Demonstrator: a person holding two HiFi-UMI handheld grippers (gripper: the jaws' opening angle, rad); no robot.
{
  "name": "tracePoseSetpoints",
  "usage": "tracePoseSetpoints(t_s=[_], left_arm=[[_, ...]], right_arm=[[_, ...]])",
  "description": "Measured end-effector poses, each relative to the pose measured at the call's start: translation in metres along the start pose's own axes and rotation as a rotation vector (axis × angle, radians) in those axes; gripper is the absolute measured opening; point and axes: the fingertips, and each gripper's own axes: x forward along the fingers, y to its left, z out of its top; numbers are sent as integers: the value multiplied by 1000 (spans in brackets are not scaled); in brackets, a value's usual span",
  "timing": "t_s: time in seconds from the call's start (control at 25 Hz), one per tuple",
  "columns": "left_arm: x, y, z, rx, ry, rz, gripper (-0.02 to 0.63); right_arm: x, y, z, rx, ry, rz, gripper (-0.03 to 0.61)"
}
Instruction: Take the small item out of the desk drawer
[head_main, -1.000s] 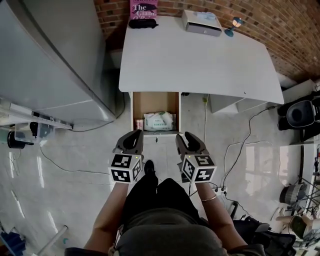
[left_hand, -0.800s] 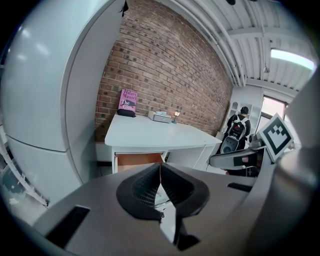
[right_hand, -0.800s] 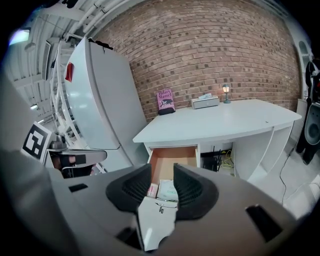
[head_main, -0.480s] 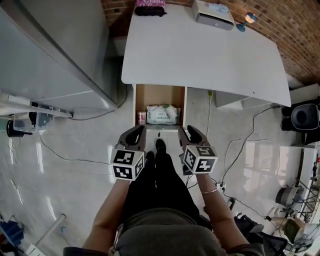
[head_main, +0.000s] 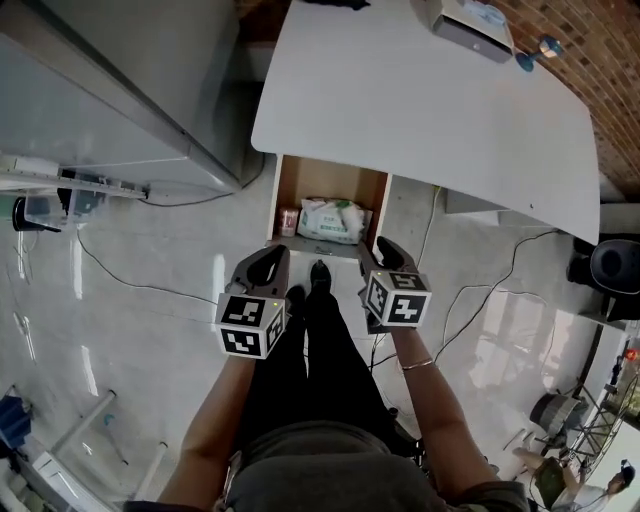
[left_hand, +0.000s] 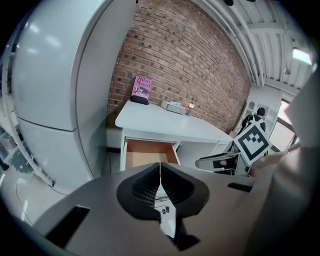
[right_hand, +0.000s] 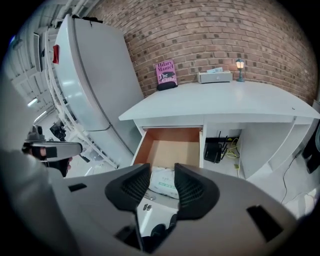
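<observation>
A white desk surface (head_main: 430, 110) with a smooth matt top stands against a red brick wall (right_hand: 210, 30). Below its front edge an open drawer of plain brown wood (head_main: 330, 182) is pulled out toward the person.

In the front half of the drawer lies a soft white plastic pack with green print (head_main: 332, 220). It lies flat, printed face up, with its long axis across the width of the drawer. The green lettering is too small to read. Touching or just beside its left end, in the drawer's front left corner, is a small pinkish-red and white item (head_main: 288, 222) whose shape cannot be told.

At the back of the surface a pink book (right_hand: 166, 74) leans upright against the bricks. Its cover reads "The Giant" under smaller lettering. A flat grey box (right_hand: 214, 76) and a small lantern-shaped figurine (right_hand: 240, 69) stand to its right. A tall rounded grey refrigerator (right_hand: 95, 85) stands left of the desk.

The left tongs (head_main: 268, 258) are held in front of the drawer, above the pale glossy floor (head_main: 150, 330). Their dark ribbed pads (left_hand: 145, 187) meet along one line with nothing between them. The right tongs (head_main: 385, 250) are near the drawer's front right corner. Their jaws stand apart and have just been opening wider. They grip nothing, and the white pack shows through the gap, well beyond the tips. Black shoes (head_main: 318, 275) show between the two tongs.
</observation>
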Motion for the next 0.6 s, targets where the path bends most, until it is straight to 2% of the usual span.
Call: tracePoseSetpoints(t_s=[0.6], left_arm=[[11, 24, -20, -132, 18, 109, 25]], right_arm=[[79, -22, -28, -123, 195, 14, 170]])
